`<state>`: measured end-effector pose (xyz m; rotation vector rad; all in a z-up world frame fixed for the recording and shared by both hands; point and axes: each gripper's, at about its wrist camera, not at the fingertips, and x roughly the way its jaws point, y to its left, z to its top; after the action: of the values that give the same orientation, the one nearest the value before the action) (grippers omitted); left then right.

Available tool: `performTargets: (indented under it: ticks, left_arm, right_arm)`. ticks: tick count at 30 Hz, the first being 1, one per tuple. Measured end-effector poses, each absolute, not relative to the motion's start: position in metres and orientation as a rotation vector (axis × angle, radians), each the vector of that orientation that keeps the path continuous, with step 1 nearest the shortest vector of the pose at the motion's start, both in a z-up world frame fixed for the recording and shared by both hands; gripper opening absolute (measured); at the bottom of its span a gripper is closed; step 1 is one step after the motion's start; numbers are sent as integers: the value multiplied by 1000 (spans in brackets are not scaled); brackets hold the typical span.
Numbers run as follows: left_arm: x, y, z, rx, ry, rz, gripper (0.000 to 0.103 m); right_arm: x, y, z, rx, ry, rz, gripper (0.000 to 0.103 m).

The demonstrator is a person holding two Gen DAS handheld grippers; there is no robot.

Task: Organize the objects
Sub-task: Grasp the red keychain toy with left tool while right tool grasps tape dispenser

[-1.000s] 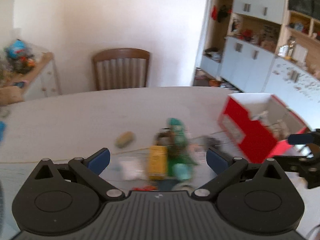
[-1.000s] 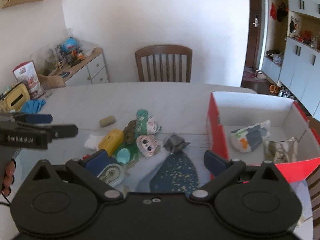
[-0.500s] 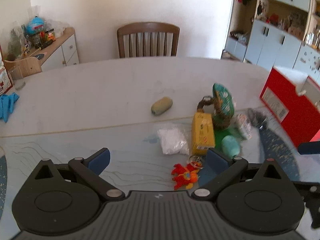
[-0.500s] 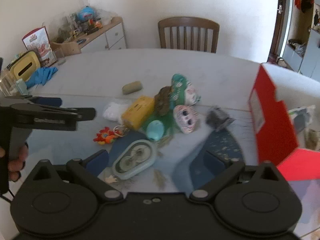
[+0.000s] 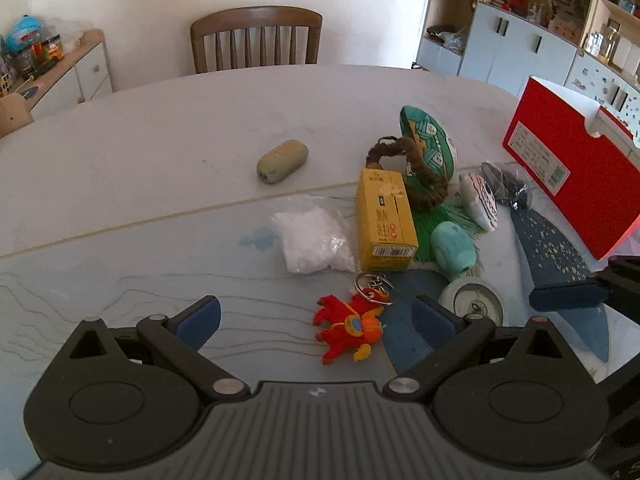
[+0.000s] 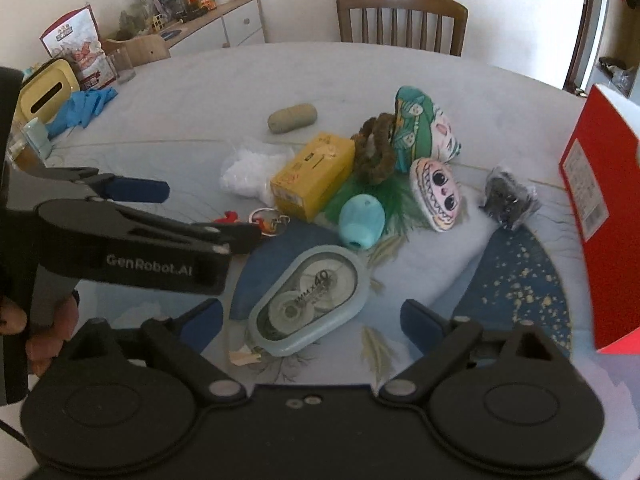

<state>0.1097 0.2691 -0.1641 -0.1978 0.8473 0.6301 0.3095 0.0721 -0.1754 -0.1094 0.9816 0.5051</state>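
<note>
Your right tongs (image 6: 312, 316) were closing, pads not yet touching the tape case (image 6: 306, 300) lying between them on the desk (image 6: 208, 76). Your left tongs (image 5: 316, 316) stood wide apart above the red keychain (image 5: 350, 326), grasping nothing.

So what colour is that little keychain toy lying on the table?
The keychain toy is red with orange and yellow bits; the left wrist view shows it best.

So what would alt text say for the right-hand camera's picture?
The right gripper, jaws closing with nothing gripped, hangs over a pale tape dispenser on a table strewn with a yellow box, a doll-face pouch and a teal case. The left gripper reaches in from the left.
</note>
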Motion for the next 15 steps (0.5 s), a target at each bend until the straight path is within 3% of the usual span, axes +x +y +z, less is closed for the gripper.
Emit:
performTargets:
  ticks: [3,8,15]
  left_arm:
    - [112,267,-168,-193,850,613,101]
    - [114,267,-172,-191,849,609,90]
    - [113,263,-170,-189,828,599,67]
  right_arm:
    - [312,76,-179,-108,988,496,92]
    - [315,78,-183,-107,995,488,86]
    - [317,80,-184,-103,986,487,79]
